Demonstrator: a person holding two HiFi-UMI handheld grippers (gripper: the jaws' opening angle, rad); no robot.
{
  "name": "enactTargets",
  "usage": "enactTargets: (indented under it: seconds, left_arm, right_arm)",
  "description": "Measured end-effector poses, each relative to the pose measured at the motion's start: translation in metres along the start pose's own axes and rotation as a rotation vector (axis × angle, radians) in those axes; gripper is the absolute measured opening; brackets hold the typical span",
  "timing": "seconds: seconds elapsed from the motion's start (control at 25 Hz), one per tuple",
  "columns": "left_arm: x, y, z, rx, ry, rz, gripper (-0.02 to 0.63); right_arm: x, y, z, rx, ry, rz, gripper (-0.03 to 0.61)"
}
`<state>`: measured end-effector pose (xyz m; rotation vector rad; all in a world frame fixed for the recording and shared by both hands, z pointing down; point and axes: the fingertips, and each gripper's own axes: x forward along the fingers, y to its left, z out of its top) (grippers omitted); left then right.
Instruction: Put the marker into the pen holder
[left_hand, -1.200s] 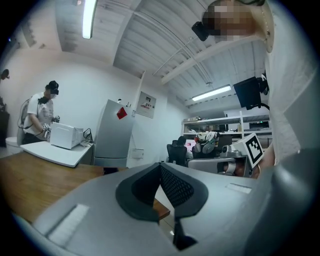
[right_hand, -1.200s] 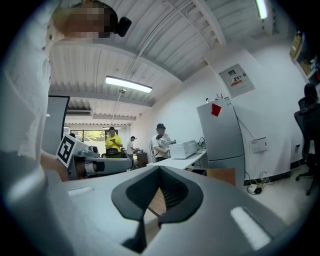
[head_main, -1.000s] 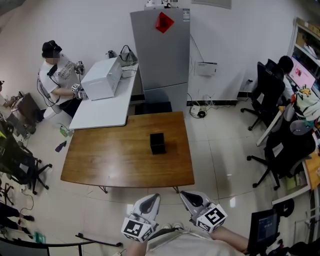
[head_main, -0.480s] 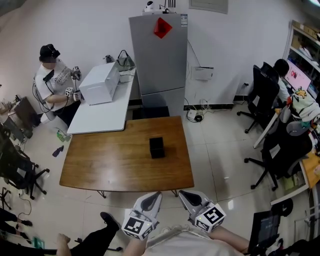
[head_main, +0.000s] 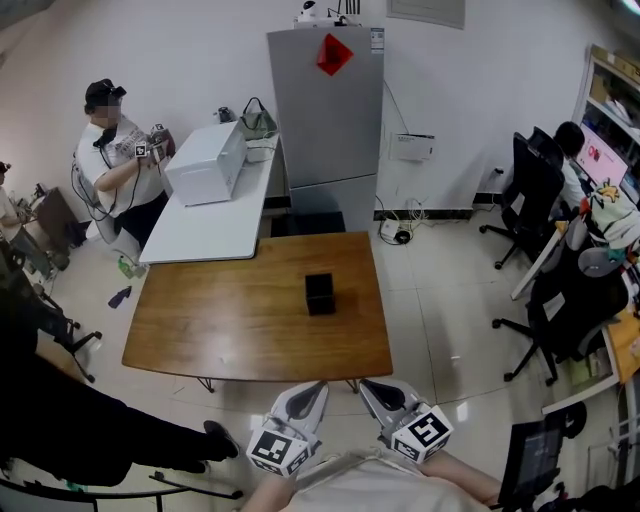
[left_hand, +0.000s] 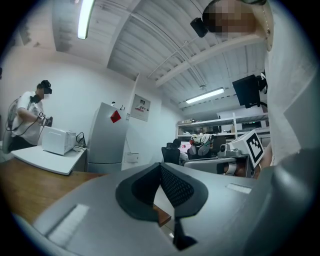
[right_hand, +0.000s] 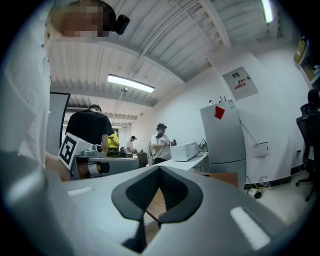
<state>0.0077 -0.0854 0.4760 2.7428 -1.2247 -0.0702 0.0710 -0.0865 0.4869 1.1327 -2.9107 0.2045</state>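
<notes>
Marker pen shows in none of the 3 views: it is not on the bare top of the brown wooden table (head_main: 220, 320), nor in either claw, so I cannot say where it lies. The small black square pen holder (head_main: 320, 293) stands alone near the middle of that table. It is straight ahead of both claws and well apart from them, beyond the table's near edge.

The left claw (head_main: 312, 392) and the right claw (head_main: 370, 390) hang close to the person's body, side by side, tips pointing toward the table. On each, the 2 jaws stand together, pad tip against pad tip, with nothing held. Only table and room show through the small gap behind the tips.

The step in hand, as I judge it, is finding and fetching the marker, since neither claw carries it.
- Locate the marker before reaching, and open 1 claw on the way in.
- Close across the barrel near its middle so it hangs balanced.
- Bring it upright over the holder, whose top seems to be open, though it is too small here to be sure.
- Lower the tip inside the rim before letting go.

A person in dark clothes (head_main: 80, 430) is close on the left of the left claw, so the right claw probably has the freer path.
</notes>
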Motion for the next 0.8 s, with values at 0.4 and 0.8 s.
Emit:
enactTargets:
  seconds: [0.4,0.8]
  left_arm:
    - [-0.008,0.014,-0.004,-0.004,0.0,0.019,0.017]
    - [-0.013,0.013,-0.001,-0.012,0.007,0.014,0.017]
  right_arm:
    - [0.007,0.012,0.006,-0.028,-0.01,0.014,0.002]
    - [0.009,0.016,0.006,0.008,-0.017,0.008,0.002]
